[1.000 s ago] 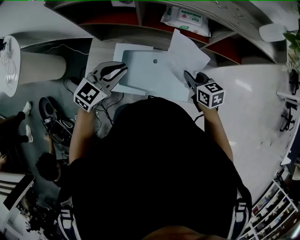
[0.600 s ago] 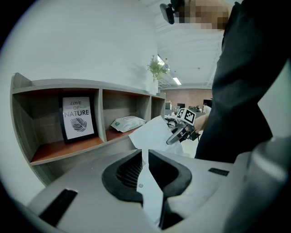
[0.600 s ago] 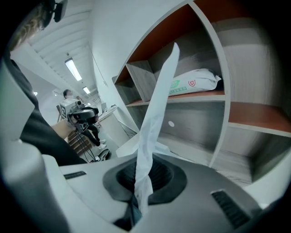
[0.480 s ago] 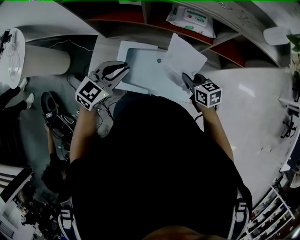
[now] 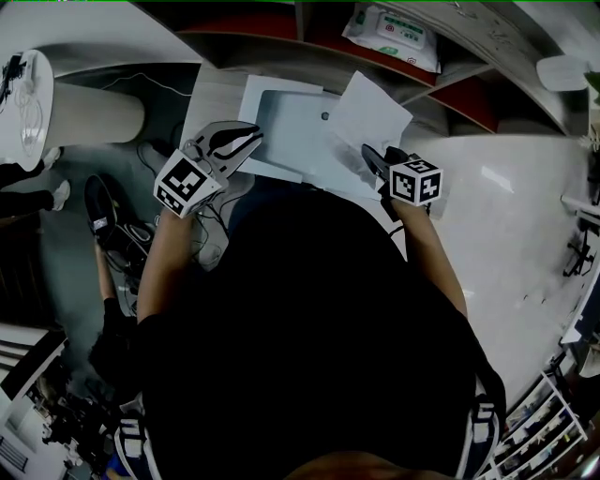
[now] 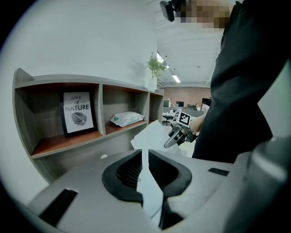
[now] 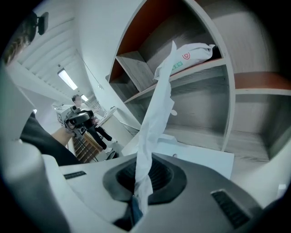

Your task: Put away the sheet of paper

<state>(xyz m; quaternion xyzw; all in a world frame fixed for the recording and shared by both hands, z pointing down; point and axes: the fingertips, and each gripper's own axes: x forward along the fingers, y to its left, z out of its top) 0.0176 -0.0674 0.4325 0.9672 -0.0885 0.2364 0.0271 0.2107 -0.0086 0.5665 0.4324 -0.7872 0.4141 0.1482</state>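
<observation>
The sheet [image 5: 370, 111] was up in the air over the right end of a pale tray [image 5: 281, 141], pinched by its lower edge in the right gripper [image 5: 373, 157]. That gripper's jaws were closed tight on the paper, which bunched where they gripped it and rose from there toward the shelf [image 5: 309, 47]. In the right gripper view the sheet stood nearly edge-on, its top reaching up in front of the wipes pack [image 5: 394, 26] in one shelf bay.

The tray lay flat on the desk [image 5: 487, 187] just before the shelf, with a small round hole near its far edge.

The left gripper [image 5: 251, 138] hung at the tray's left corner, well apart from the sheet. Its jaws were all but together, only a thin slit showing between them, with nothing held.

In the left gripper view a framed print [image 6: 78, 113] leaned in another bay, and a plant [image 6: 154, 68] stood on top of the shelf.
</observation>
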